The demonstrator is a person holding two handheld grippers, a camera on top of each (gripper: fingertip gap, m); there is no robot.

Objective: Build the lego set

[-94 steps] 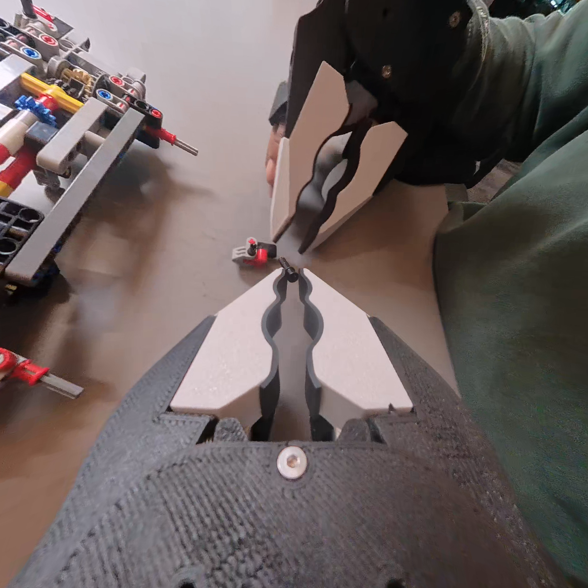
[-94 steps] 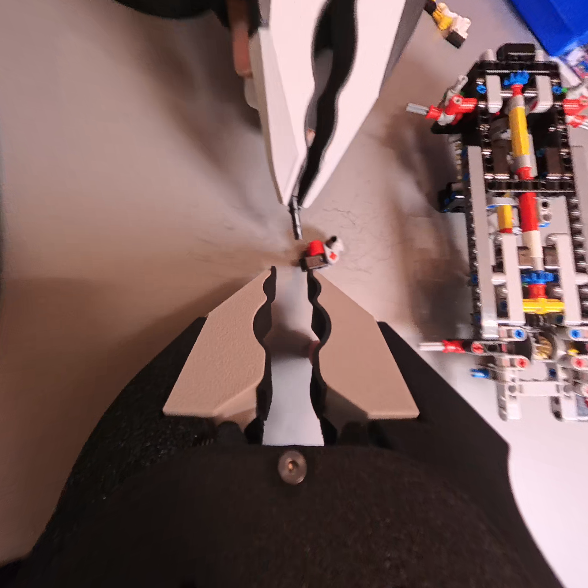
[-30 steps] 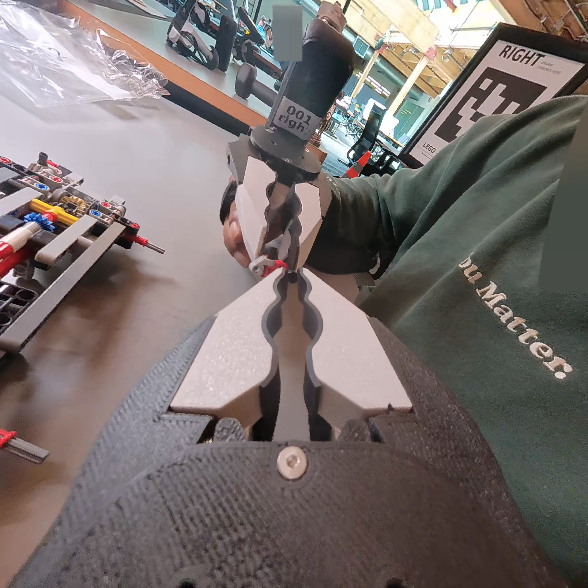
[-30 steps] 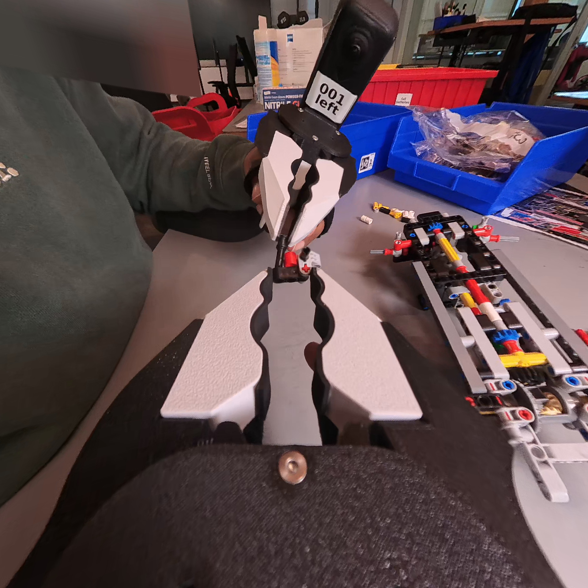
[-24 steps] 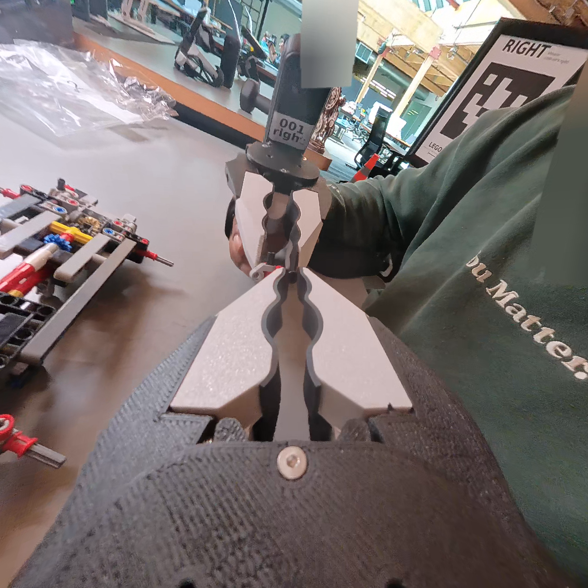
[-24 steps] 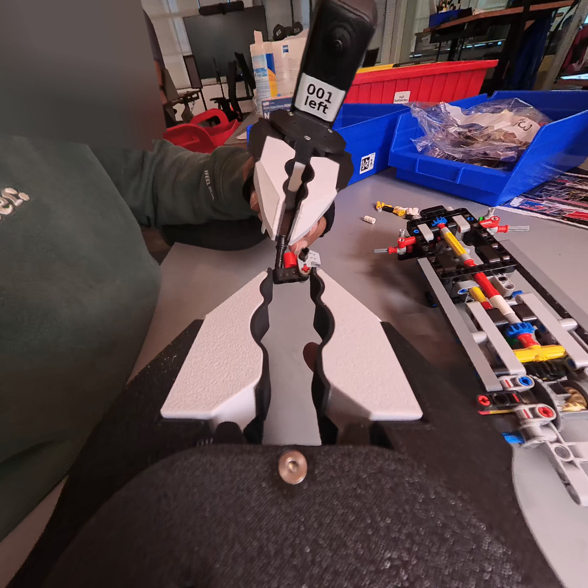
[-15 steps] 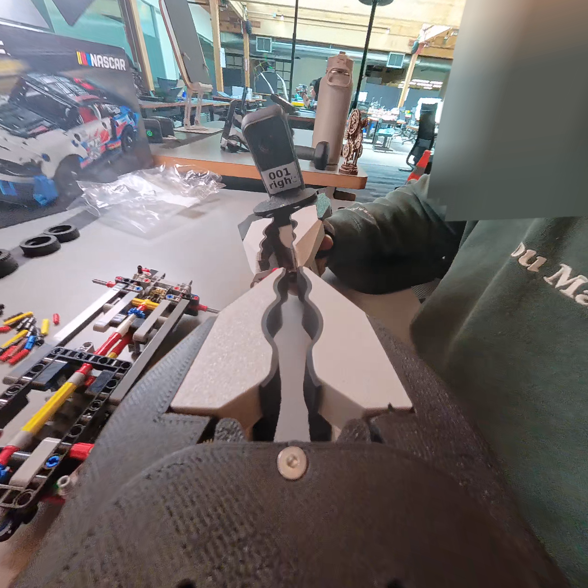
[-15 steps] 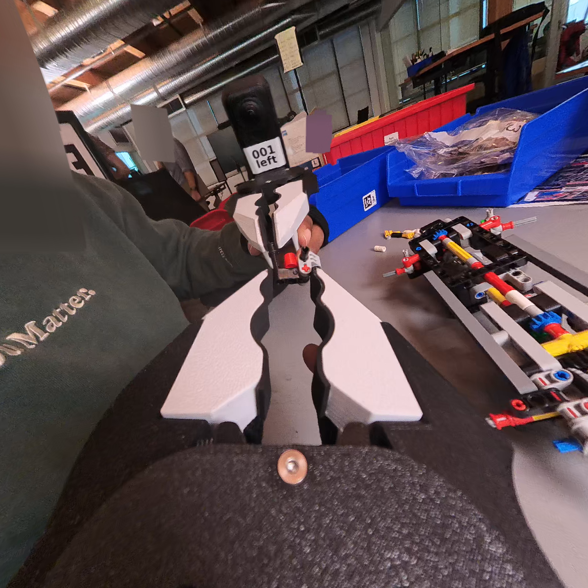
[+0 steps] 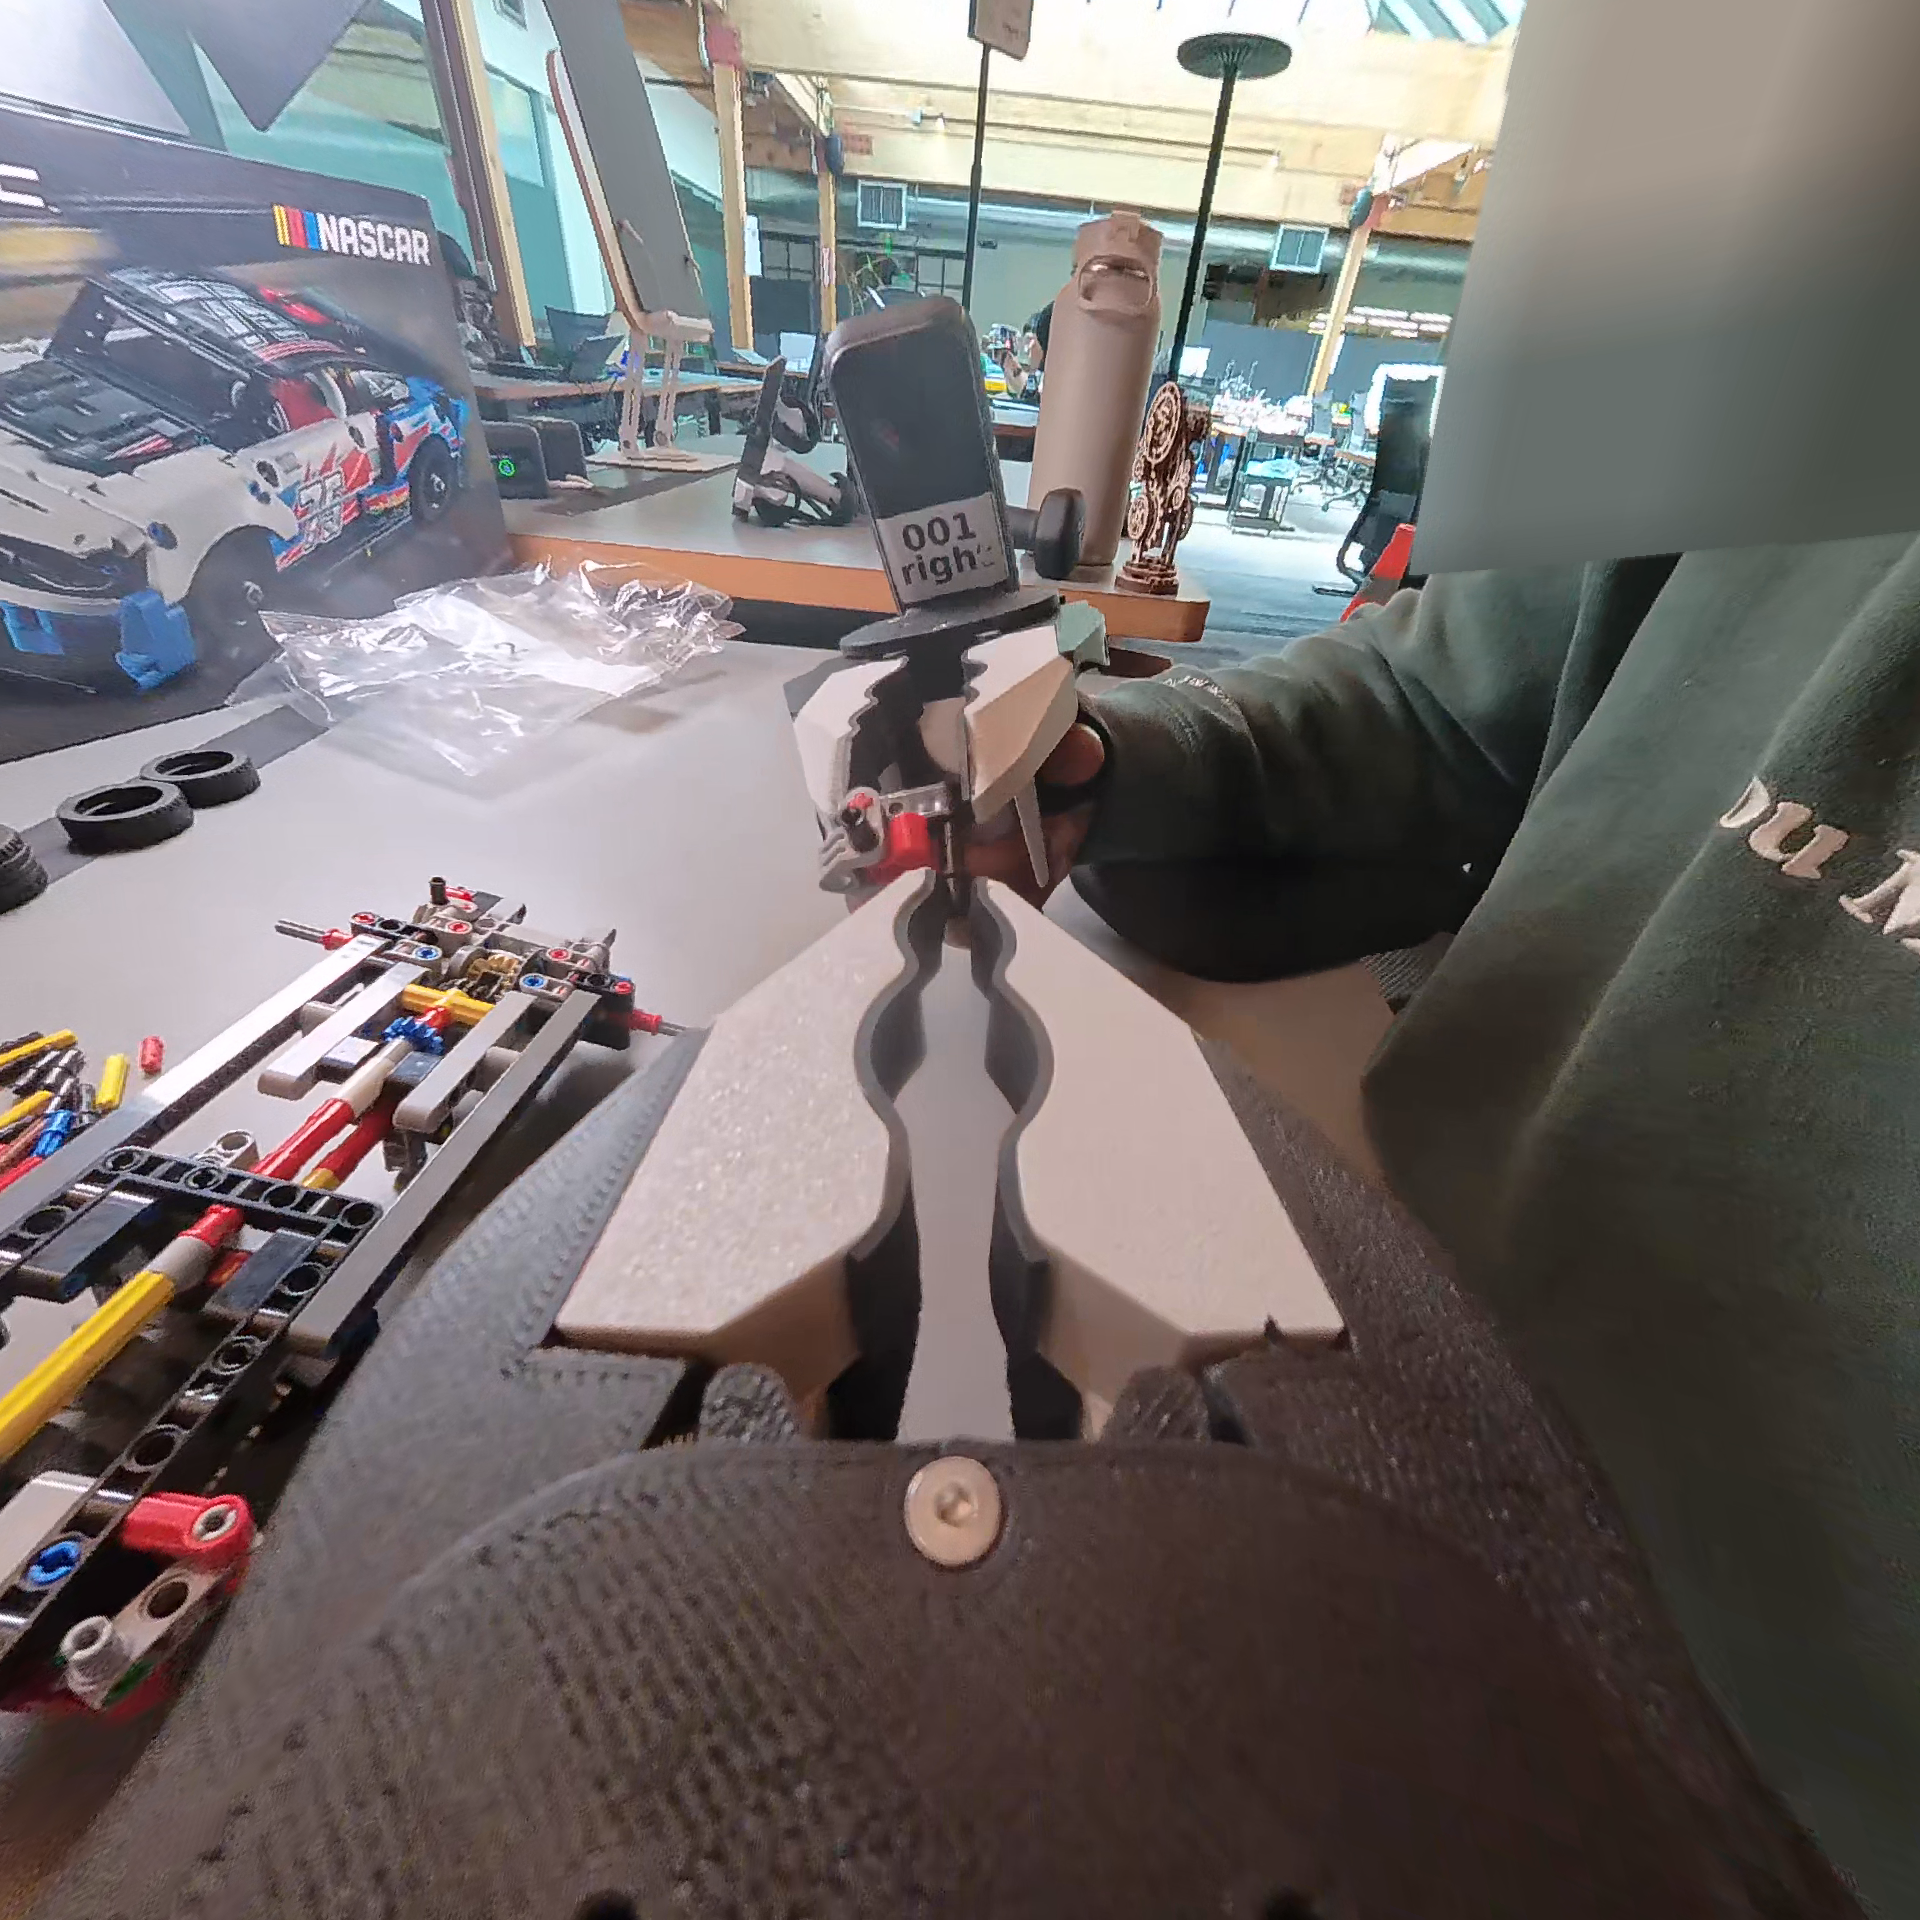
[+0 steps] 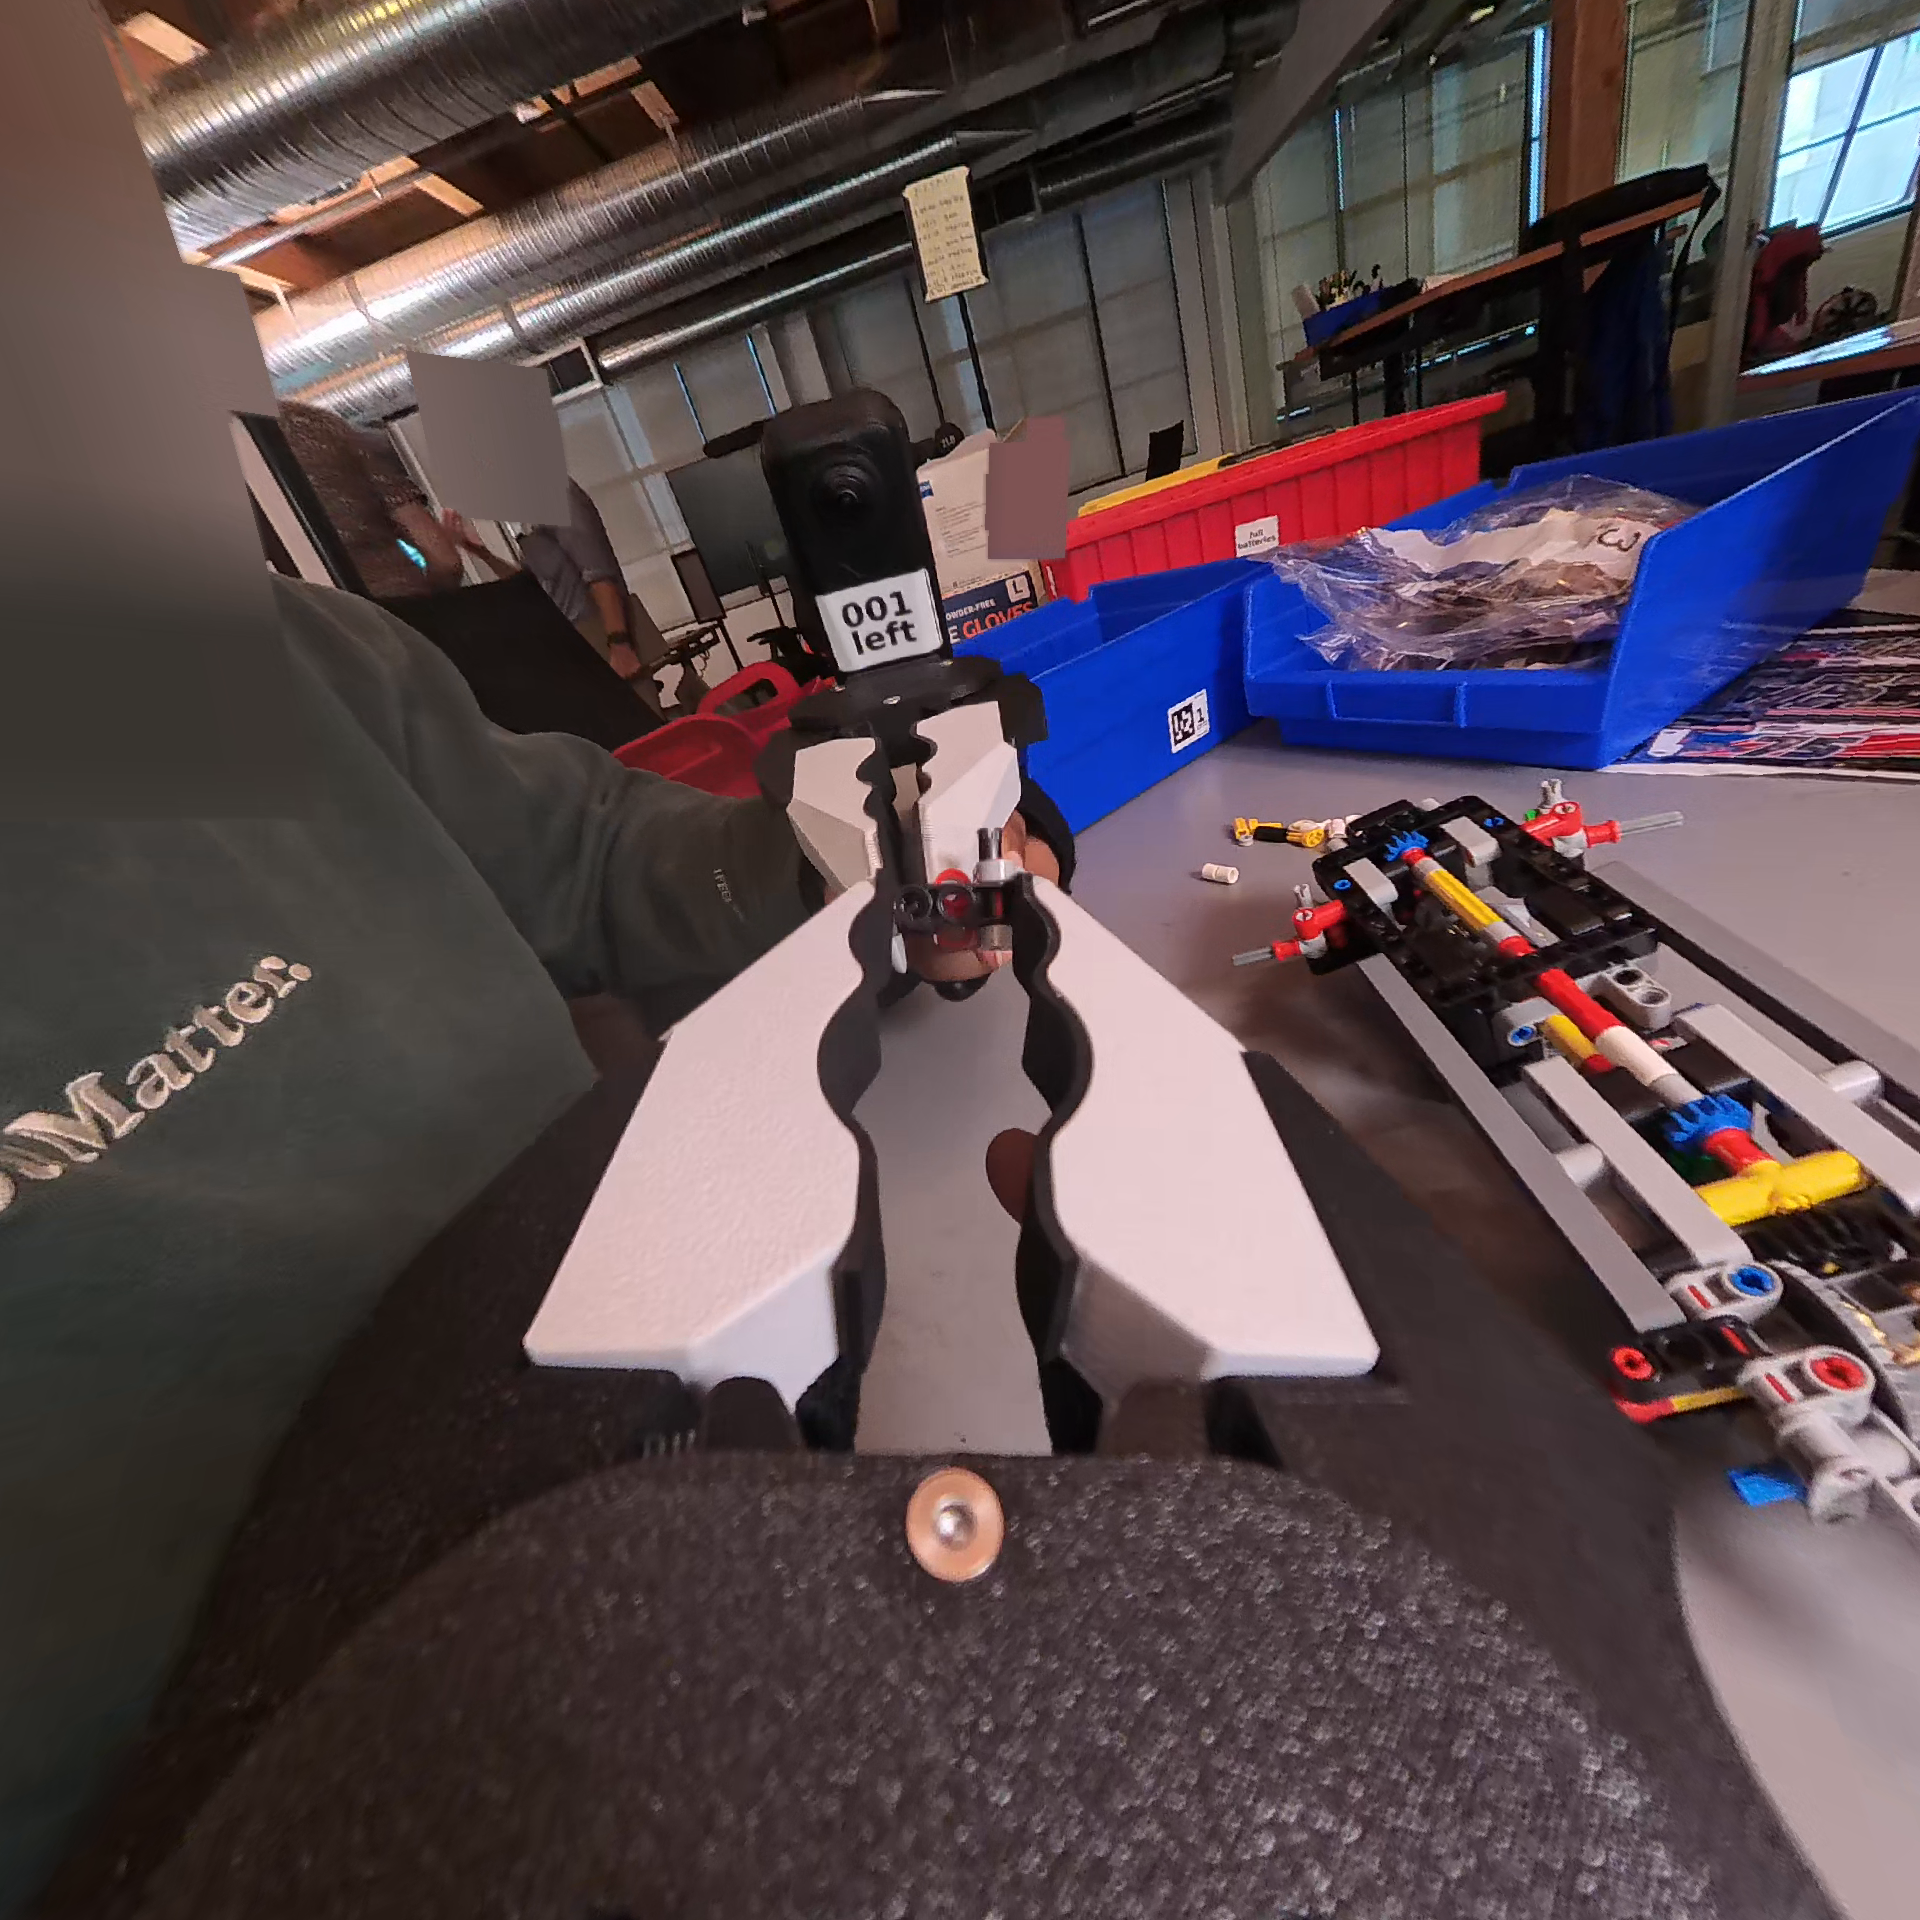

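My right gripper [image 10: 951,906] is shut on a small red, grey and black lego assembly [image 10: 961,904] and holds it up above the table. My left gripper [image 9: 948,902] is shut on a short black pin [image 9: 952,885] and meets the assembly tip to tip. The pin end touches the assembly's black part; I cannot tell how deep it sits. The assembly also shows in the left wrist view [image 9: 896,834], held by the right gripper [image 9: 920,831]. The left gripper [image 10: 902,878] faces me in the right wrist view. The long lego chassis [image 9: 395,1049] [image 10: 1558,987] lies on the grey table.
Black tyres [image 9: 125,810], an empty plastic bag [image 9: 488,665] and the set's box [image 9: 208,416] stand behind the chassis. Loose pins [image 9: 62,1070] lie at the left. Blue bins [image 10: 1558,686], a red bin [image 10: 1299,488] and small parts [image 10: 1278,831] are at the back. A green sleeve [image 9: 1299,790] is close. My left and right fingertips are right by each other.
Both grippers have risen from the table and tilted up. The right gripper picked up the small assembly, and the left gripper's pin came against it. The assembly has turned in the grip.
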